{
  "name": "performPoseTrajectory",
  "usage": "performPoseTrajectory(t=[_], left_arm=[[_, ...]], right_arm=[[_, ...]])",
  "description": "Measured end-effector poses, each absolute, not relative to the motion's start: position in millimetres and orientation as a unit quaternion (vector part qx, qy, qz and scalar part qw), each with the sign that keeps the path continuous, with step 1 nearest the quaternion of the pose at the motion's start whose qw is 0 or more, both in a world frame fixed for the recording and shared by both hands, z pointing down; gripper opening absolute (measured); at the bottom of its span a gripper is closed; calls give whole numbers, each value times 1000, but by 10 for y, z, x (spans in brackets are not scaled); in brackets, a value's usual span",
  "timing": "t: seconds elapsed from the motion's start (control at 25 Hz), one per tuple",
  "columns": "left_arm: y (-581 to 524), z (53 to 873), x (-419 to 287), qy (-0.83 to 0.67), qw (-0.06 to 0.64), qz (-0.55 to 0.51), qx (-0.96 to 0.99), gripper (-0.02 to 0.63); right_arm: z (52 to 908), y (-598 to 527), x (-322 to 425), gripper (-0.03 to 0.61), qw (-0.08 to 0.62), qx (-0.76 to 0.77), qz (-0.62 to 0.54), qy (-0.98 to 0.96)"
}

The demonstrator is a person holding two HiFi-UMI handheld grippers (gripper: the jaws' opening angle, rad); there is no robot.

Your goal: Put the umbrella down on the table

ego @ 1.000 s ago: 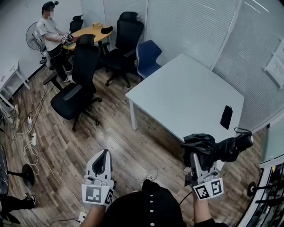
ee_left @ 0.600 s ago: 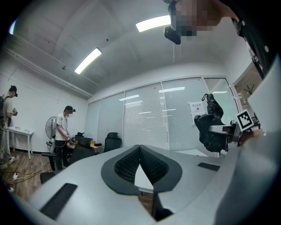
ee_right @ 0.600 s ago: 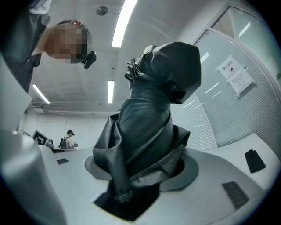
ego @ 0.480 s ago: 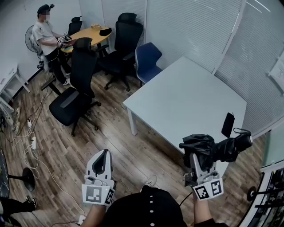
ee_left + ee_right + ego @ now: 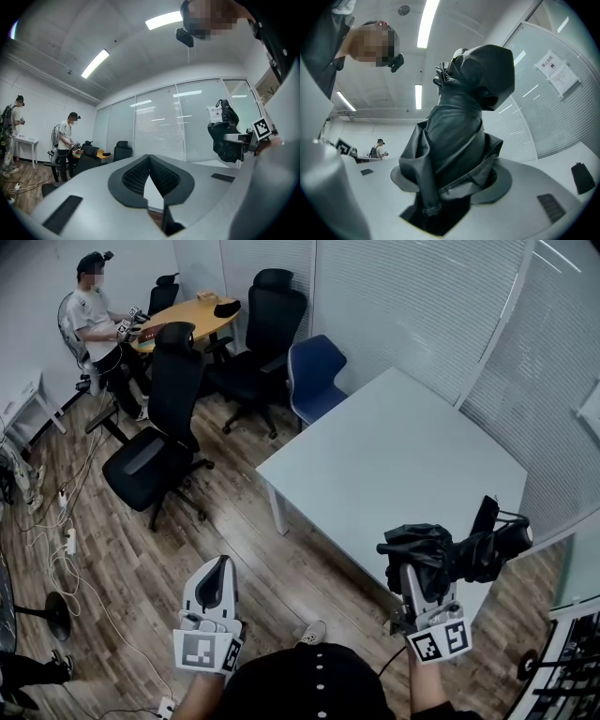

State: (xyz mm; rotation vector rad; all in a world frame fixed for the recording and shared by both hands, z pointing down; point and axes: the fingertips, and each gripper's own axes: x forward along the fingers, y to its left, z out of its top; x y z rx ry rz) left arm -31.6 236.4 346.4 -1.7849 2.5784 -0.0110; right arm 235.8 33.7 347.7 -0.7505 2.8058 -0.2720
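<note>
A folded black umbrella (image 5: 459, 555) hangs crosswise in my right gripper (image 5: 419, 568), which is shut on its cloth. It is held in the air over the near right corner of the white table (image 5: 375, 465). In the right gripper view the umbrella (image 5: 459, 126) fills the jaws and rises between them. My left gripper (image 5: 217, 589) is shut with nothing in it, low at the left over the wooden floor, well short of the table. Its black pads (image 5: 150, 176) meet at the tip.
A black phone (image 5: 485, 514) lies on the table near its right edge. A blue chair (image 5: 314, 371) and black office chairs (image 5: 155, 442) stand left of the table. A person (image 5: 94, 315) stands by a wooden table (image 5: 192, 313) at the far left. Cables run along the floor.
Both grippers have come forward with the person towards the white table. The umbrella now overlaps the table's near corner and reaches the phone. The grip is unchanged.
</note>
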Motion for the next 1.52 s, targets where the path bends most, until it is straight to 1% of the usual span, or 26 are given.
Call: performPoseTrajectory(t=[0.28, 0.76, 0.96, 1.08, 1.24, 1.52], left_arm=[[2008, 3477, -377, 832, -2, -3, -555, 15], [1955, 3653, -328, 830, -24, -14, -557, 15], [1877, 3645, -342, 821, -15, -9, -571, 15], [1755, 3643, -491, 821, -14, -6, -571, 15], [1453, 3706, -906, 821, -25, -5, -570, 15], [1464, 3575, -1040, 822, -7, -4, -570, 15]], right_arm=[[3476, -60, 2207, 279, 107, -237, -99, 961], [3628, -107, 2228, 278, 100, -236, -117, 959], [3644, -107, 2247, 279, 101, -248, -113, 957], [3637, -214, 2127, 279, 98, -248, -108, 958], [3662, -545, 1709, 278, 94, -251, -113, 957], [3532, -529, 1609, 279, 103, -254, -97, 957]])
